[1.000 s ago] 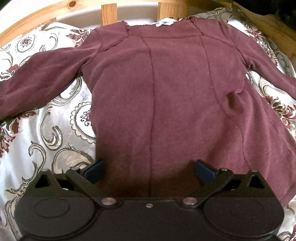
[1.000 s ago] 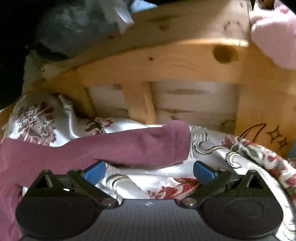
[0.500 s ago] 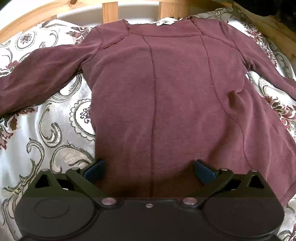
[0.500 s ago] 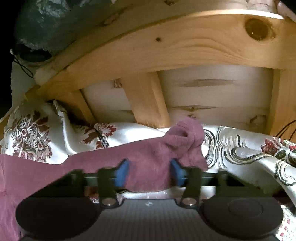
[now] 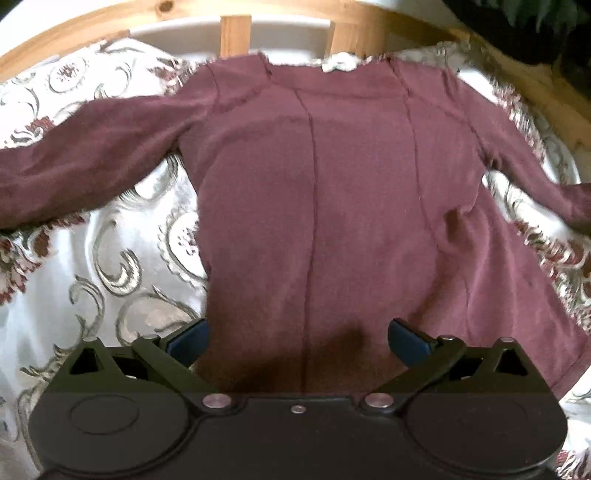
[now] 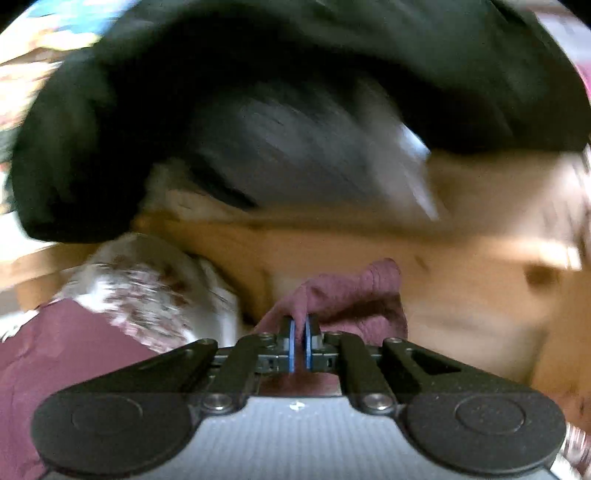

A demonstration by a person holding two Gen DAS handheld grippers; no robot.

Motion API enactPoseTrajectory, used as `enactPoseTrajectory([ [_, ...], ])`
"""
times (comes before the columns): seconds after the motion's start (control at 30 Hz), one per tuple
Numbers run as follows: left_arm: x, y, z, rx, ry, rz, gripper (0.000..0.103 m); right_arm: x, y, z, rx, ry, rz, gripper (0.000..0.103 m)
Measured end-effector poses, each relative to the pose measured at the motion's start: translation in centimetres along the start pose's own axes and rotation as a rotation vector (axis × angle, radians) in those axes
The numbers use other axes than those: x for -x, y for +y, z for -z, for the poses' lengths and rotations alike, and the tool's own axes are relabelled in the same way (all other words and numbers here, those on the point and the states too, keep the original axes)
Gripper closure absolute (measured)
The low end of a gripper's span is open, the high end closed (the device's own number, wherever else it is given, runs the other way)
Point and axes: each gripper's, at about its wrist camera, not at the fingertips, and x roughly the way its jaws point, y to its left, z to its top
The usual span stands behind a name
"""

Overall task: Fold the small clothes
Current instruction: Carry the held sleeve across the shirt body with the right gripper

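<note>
A maroon long-sleeved shirt (image 5: 332, 203) lies spread flat on a patterned cover, neck at the far side and both sleeves out to the sides. My left gripper (image 5: 297, 336) hovers open over the shirt's near hem, its blue pads (image 5: 188, 339) wide apart with nothing pinched. In the right wrist view my right gripper (image 6: 300, 328) has its jaws closing tight on the cuff of the shirt's right sleeve (image 6: 354, 291). The blue pads press the fabric, and the cuff is lifted and bunched above them. Part of the shirt body (image 6: 55, 350) shows at the lower left.
A white satin cover (image 5: 110, 266) with grey and red scrollwork lies under the shirt. A wooden slatted rail (image 5: 236, 33) curves along the far side. In the blurred right wrist view, wood (image 6: 461, 295) stands close behind the cuff and a large dark mass (image 6: 258, 92) fills the top.
The right gripper went from wide open around the sleeve end to shut on the cuff, then rose and tilted upward with it. The left gripper barely moved.
</note>
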Motion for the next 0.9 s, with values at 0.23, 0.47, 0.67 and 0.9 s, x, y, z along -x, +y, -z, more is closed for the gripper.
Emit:
enactPoseTrajectory([
  [0.23, 2.7, 1.3, -1.0, 0.024, -0.098, -0.03, 0.001, 4.3, 9.1, -1.4, 0.249, -0.128, -0.258, 0.096],
  [0.47, 4.1, 2.9, -1.5, 0.05, -0.234, -0.259, 0.001, 7.3, 17.9, 1.1, 0.442, -0.127, -0.533, 0.097],
  [0.67, 4.0, 4.4, -2.0, 0.095, -0.236, -0.291, 0.001, 8.2, 22.9, 4.8, 0.622, -0.08, -0.655, 0.097],
  [0.9, 3.2, 4.7, -1.8, 0.105, -0.229, -0.285, 0.001, 11.5, 25.5, 10.3, 0.869, -0.077, -0.793, 0.097],
])
